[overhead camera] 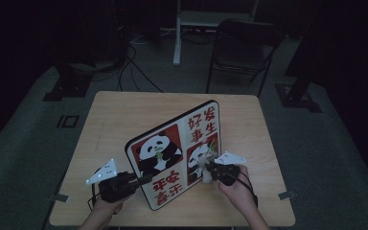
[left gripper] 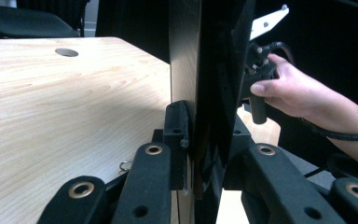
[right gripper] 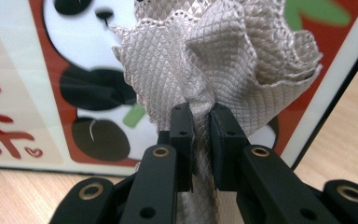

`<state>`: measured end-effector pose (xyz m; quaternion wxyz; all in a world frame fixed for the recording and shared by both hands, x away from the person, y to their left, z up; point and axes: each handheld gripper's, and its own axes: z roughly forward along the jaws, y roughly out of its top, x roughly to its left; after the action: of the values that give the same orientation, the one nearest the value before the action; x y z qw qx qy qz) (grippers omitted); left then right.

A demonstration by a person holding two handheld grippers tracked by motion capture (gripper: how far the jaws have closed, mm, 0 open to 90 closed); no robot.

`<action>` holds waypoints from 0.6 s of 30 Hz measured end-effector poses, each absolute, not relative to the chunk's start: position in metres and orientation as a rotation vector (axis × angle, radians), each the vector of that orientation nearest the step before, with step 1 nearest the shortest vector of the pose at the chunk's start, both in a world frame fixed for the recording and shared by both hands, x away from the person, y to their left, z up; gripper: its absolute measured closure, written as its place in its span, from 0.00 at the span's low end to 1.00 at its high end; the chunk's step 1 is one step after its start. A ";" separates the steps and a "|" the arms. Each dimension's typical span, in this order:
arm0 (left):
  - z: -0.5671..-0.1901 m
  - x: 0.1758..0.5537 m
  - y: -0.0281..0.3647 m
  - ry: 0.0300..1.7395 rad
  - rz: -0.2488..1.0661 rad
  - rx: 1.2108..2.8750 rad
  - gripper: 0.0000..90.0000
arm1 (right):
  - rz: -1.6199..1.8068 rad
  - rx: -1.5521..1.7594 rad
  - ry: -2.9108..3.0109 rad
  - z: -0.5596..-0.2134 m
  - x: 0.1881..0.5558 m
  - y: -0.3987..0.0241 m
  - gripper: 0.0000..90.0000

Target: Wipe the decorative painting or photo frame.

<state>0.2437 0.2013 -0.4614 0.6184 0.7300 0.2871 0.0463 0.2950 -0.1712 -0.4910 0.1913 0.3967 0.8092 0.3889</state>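
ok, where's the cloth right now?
The cloth is bunched in the right tool, pressed against the lower right panda picture on the board. In the high view it sits right of the table's centre, near the front edge.

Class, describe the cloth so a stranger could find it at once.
Start at the wooden table, then find the panda board propped up on it. Against its picture side, the right tongs pinch a bunched pale-grey cloth, the only soft, quilted thing there.
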 end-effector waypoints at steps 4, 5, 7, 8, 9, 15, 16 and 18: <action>-0.462 0.244 0.202 0.661 0.103 1.679 0.87 | 1.084 1.128 2.284 -0.497 0.294 -0.172 0.90; -0.461 0.244 0.201 0.661 0.108 1.679 0.87 | 1.076 1.132 2.291 -0.499 0.294 -0.172 0.90; -0.461 0.243 0.201 0.661 0.114 1.681 0.87 | 1.061 1.142 2.306 -0.504 0.294 -0.173 0.90; -0.461 0.243 0.201 0.662 0.120 1.683 0.87 | 1.058 1.148 2.311 -0.506 0.294 -0.173 0.90; -0.461 0.243 0.201 0.658 0.124 1.687 0.87 | 1.053 1.153 2.321 -0.507 0.294 -0.174 0.90; -0.461 0.244 0.202 0.671 0.109 1.674 0.88 | 1.113 1.137 2.288 -0.489 0.288 -0.177 0.90; -0.462 0.244 0.202 0.671 0.110 1.673 0.88 | 1.135 1.129 2.270 -0.482 0.288 -0.177 0.90; -0.461 0.244 0.202 0.671 0.110 1.674 0.88 | 1.173 1.108 2.238 -0.468 0.286 -0.178 0.90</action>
<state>0.2439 0.2020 -0.4614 0.6190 0.7277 0.2915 0.0480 0.2861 -0.1781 -0.4678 0.1900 0.3943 0.7964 0.4174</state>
